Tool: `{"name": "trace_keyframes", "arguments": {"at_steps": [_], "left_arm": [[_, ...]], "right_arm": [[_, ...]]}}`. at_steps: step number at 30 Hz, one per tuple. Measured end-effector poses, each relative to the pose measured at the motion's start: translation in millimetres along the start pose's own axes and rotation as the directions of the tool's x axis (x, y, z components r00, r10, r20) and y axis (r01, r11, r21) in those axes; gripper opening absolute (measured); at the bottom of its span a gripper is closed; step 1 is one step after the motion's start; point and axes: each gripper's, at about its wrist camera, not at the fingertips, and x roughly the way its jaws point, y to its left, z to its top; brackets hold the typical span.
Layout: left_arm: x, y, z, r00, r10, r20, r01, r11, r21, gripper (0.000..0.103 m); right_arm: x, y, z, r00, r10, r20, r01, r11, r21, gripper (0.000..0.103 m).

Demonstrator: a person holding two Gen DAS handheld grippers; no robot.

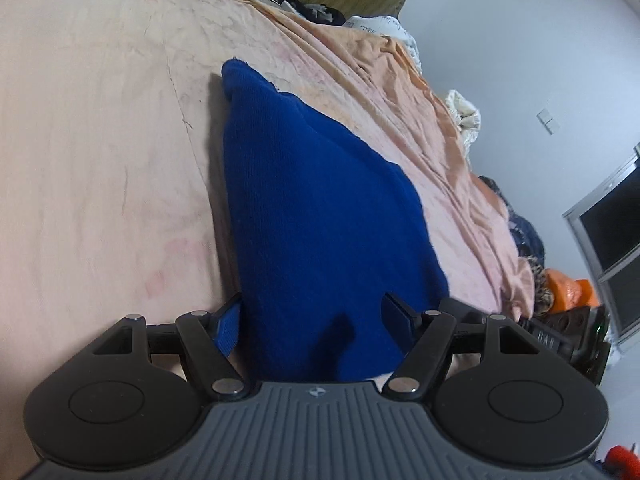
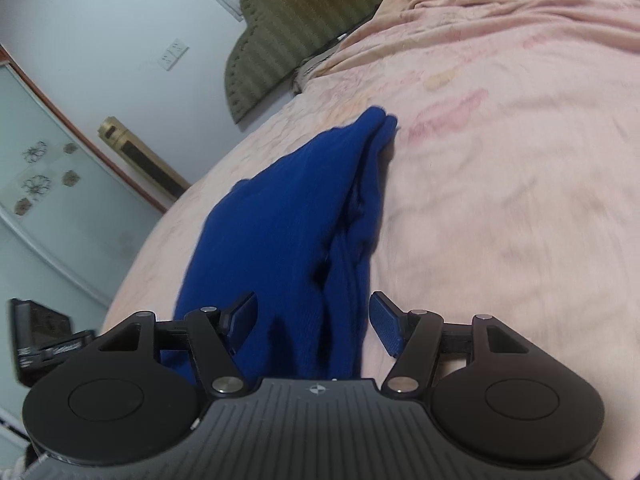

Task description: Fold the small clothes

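A dark blue knitted garment (image 1: 316, 216) lies on the pink bedsheet (image 1: 100, 160), folded into a narrow, tapering shape. My left gripper (image 1: 314, 320) is open, its blue-padded fingers spread on either side of the garment's near end. In the right wrist view the same garment (image 2: 296, 232) runs away from me with a lengthwise fold. My right gripper (image 2: 314, 320) is open, fingers wide on either side of the cloth's near end. Neither gripper pinches the cloth.
The pink sheet (image 2: 500, 160) is wrinkled, with an orange blanket (image 1: 400, 92) along the bed's far side. An olive headboard (image 2: 296, 24) stands at the bed's end. Clothes (image 1: 528, 232) and orange items (image 1: 572, 288) sit beyond the edge. The other gripper (image 2: 40, 340) shows at left.
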Motion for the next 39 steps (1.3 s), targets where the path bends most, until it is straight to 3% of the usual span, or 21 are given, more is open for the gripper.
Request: {"name": "trace_keyframes", "arguments": {"at_steps": [5,7,8,10,12,15,18,21,23,27,30,32,33,34,36,37,39], "left_arm": [[2.7,-5.1,-4.1,1.000,-0.013,-0.006,0.013,1.000,0.015,0.068],[3.3,-8.8,-8.6,1.000,-0.002,-0.015,0.003,0.999,0.042,0.043],[3.7,-10.5,-9.3,1.000,0.013,-0.014,-0.012,0.998,0.057,0.037],[1.2,-12.6,-9.8,0.999,0.046,-0.006,-0.045,0.995,0.087,0.015],[-4.3,-10.5,-9.4,0.999,0.039,0.008,-0.039,0.996,0.076,0.012],[-15.4,-10.6,-8.2,0.998,0.045,0.044,-0.048,0.996,0.074,0.010],[-28.7,-14.3,-5.3,0.996,0.069,0.062,-0.074,0.993,0.087,0.009],[-37.4,-18.7,-4.9,0.992,0.113,0.050,-0.118,0.985,0.128,0.009],[-34.0,-19.9,-10.9,0.987,0.160,0.025,-0.161,0.973,0.168,0.009],[-35.4,-28.5,-25.5,0.966,0.254,0.045,-0.258,0.936,0.239,0.012],[-46.9,-41.2,-31.1,0.934,0.342,0.102,-0.357,0.895,0.268,0.024],[-50.2,-50.5,-35.8,0.897,0.413,0.155,-0.441,0.850,0.288,0.044],[-50.3,-53.3,-38.5,0.881,0.438,0.178,-0.472,0.832,0.290,0.059],[-49.6,-54.4,-40.8,0.874,0.447,0.190,-0.485,0.823,0.294,0.065],[-46.8,-55.2,-46.7,0.863,0.467,0.193,-0.505,0.809,0.300,0.065],[-44.9,-54.4,-47.7,0.856,0.481,0.188,-0.516,0.803,0.298,0.065],[-43.3,-52.3,-50.7,0.853,0.490,0.178,-0.522,0.805,0.283,0.065]], "right_arm": [[-6.2,4.9,-12.7,0.998,0.064,-0.021,-0.064,0.998,0.003,0.067],[-4.6,9.8,-15.9,0.998,0.061,-0.021,-0.061,0.998,-0.013,0.058],[-3.8,10.6,-16.8,0.998,0.053,-0.018,-0.053,0.999,-0.013,0.055],[-2.2,7.4,-17.0,0.999,0.044,-0.009,-0.044,0.999,0.014,0.037],[0.2,0.4,-17.6,1.000,0.031,-0.004,-0.031,0.998,0.060,0.017],[-0.9,-3.0,-22.3,0.999,0.049,0.021,-0.051,0.993,0.106,0.017],[-5.0,-1.7,-26.3,0.991,0.126,0.050,-0.133,0.977,0.169,0.016],[-11.5,4.8,-29.6,0.981,0.182,0.072,-0.193,0.962,0.192,0.015],[-14.5,11.6,-33.3,0.983,0.175,0.061,-0.183,0.969,0.165,0.015],[-8.5,26.0,-40.4,1.000,-0.015,-0.003,0.015,0.999,0.037,0.016],[-17.9,42.9,-43.4,0.991,-0.129,0.047,0.131,0.991,-0.042,0.031],[-30.0,70.3,-45.4,0.946,-0.280,0.162,0.304,0.941,-0.149,0.033],[-32.6,83.3,-46.3,0.924,-0.318,0.213,0.359,0.913,-0.194,0.034],[-34.0,96.3,-47.9,0.909,-0.330,0.254,0.389,0.891,-0.234,0.035],[-27.0,113.6,-51.3,0.918,-0.295,0.264,0.367,0.884,-0.290,0.038],[-20.1,118.7,-54.7,0.927,-0.280,0.251,0.352,0.881,-0.316,0.044],[-1.4,122.8,-60.2,0.933,-0.293,0.209,0.350,0.871,-0.345,0.043]]}}
